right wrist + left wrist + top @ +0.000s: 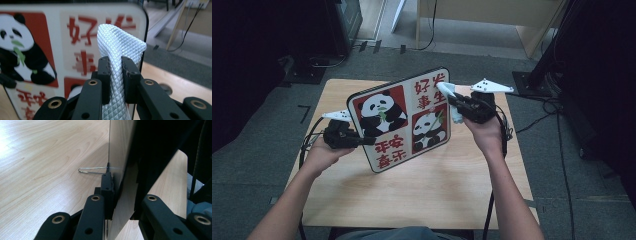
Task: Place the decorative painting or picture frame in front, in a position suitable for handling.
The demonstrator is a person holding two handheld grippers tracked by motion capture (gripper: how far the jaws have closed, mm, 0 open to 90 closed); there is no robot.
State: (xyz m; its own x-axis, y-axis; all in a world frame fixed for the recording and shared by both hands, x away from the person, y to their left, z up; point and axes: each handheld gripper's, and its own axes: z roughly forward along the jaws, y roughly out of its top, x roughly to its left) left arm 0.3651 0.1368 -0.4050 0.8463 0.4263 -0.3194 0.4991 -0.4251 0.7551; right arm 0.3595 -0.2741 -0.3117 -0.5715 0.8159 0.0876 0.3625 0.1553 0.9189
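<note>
Panda board (402, 120) up off the wooden table (422, 185), tilted, pinched at its lower left edge by the left gripper (358, 140). Right gripper (457, 106) clenched on a folded white cloth (117, 50), pressed near the board's right edge. From the left gripper view: board edge-on, plain back and a thin wire loop (91, 170). From the right gripper view: cloth's diamond weave, blurred panda print.

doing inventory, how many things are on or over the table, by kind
panda board: 1, held up on edge by the left gripper
white quilted cloth: 1, pinched in the right gripper
grippers: 2
wooden table: 1
total: 5
</note>
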